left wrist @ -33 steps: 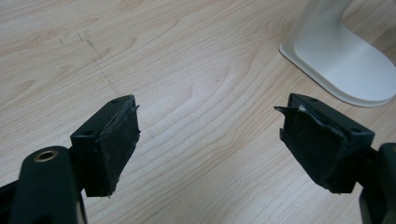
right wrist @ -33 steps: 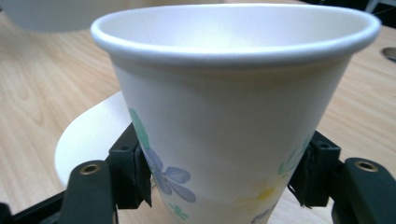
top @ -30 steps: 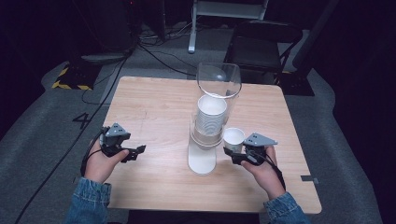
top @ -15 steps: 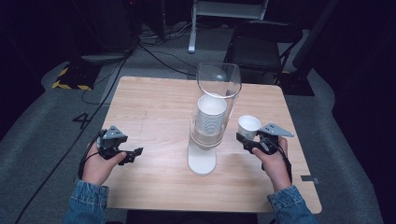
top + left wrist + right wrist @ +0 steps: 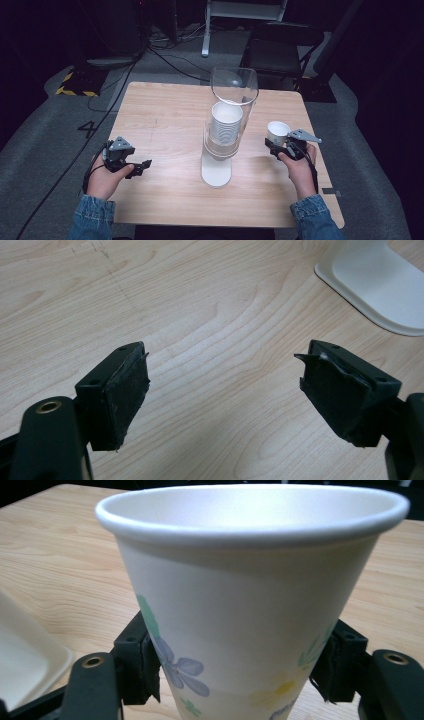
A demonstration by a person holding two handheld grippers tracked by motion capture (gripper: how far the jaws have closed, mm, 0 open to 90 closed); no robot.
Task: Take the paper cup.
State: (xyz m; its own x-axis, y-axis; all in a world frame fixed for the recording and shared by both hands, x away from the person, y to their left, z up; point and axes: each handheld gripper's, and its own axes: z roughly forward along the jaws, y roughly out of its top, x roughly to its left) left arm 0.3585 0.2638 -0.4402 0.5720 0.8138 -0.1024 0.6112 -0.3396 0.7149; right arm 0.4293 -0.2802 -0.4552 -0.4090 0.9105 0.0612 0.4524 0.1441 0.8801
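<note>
A clear cup dispenser (image 5: pixel 227 125) on a white base (image 5: pixel 216 172) stands mid-table, a stack of white paper cups (image 5: pixel 226 120) inside it. My right gripper (image 5: pixel 276 144) is shut on one white paper cup (image 5: pixel 277 132) with a flower print (image 5: pixel 250 610), held upright to the right of the dispenser; its jaws press the cup's lower sides. My left gripper (image 5: pixel 142 166) rests near the table's left front, open with nothing between its pads (image 5: pixel 125 390). The dispenser's white base (image 5: pixel 375 285) lies ahead of it to the right.
The wooden table (image 5: pixel 165 115) has bare room on the left and at the back. Beyond its far edge stand a dark chair (image 5: pixel 280 40) and cables on the grey floor (image 5: pixel 165 55). The table's right edge is close to my right hand (image 5: pixel 300 170).
My right gripper has carried the cup away from the dispenser's foot, out to the right and slightly farther back. The left gripper has stayed about where it was.
</note>
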